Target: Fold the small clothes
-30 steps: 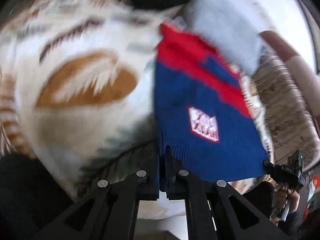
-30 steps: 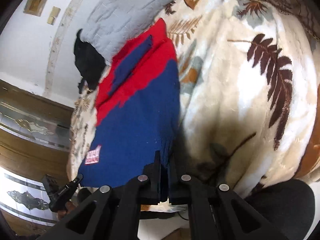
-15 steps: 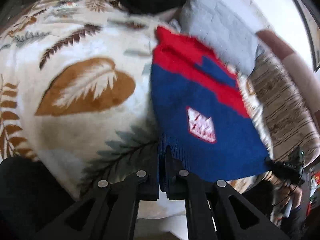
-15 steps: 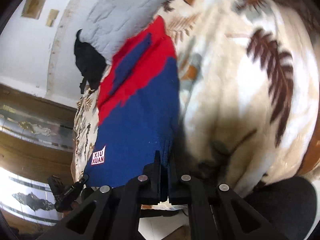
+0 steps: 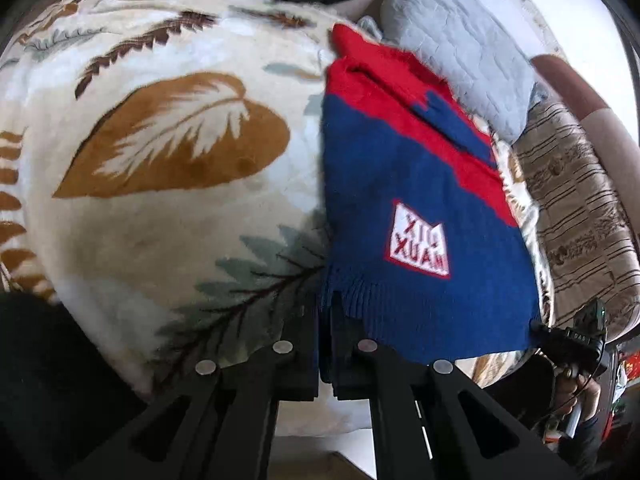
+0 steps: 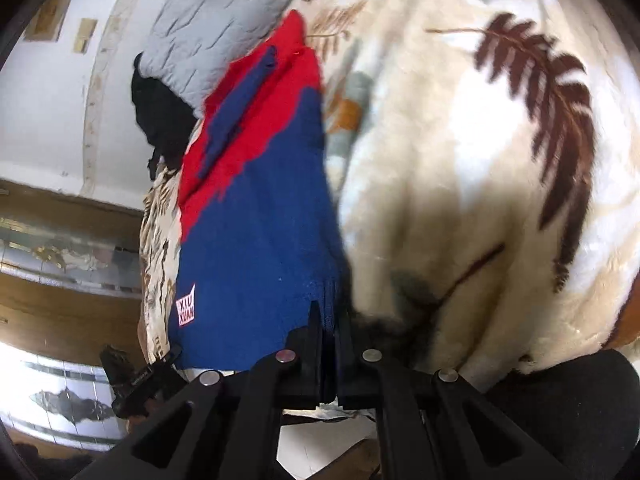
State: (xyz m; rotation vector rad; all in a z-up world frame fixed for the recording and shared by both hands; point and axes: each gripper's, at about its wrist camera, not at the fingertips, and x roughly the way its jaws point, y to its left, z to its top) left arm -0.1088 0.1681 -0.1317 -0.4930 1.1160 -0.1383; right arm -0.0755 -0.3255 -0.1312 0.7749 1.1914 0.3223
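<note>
Left wrist view: your left gripper [image 5: 325,312] is clamped on the near left corner of the blue-and-red knit sweater [image 5: 420,216], right at the ribbed hem. The sweater lies spread on the leaf-print fleece blanket [image 5: 168,152], red collar end far, up against the grey quilted pillow [image 5: 460,48]. The white logo patch [image 5: 418,246] sits toward the right side. Your right gripper [image 5: 576,336] shows at the near right corner.

Risk here — the bite is shallow, only the hem edge between the pads. If you lift fast, the stretchy rib could slip out and that corner would drop, skewing the fold.

Right wrist view: the right gripper [image 6: 329,316] is likewise pressed shut on the hem of the sweater [image 6: 260,240], at its other near corner. Your left gripper [image 6: 140,372] appears low at the left, beside the patch [image 6: 186,311].

Risks from this side — raise one hand ahead of the other and the hem goes diagonal. The plush blanket [image 6: 480,160] may drag on the knit as you carry the hem toward the collar, bunching the body. Carry too far and the fold lands on the pillow [image 6: 208,20] rather than lying flat.
</note>
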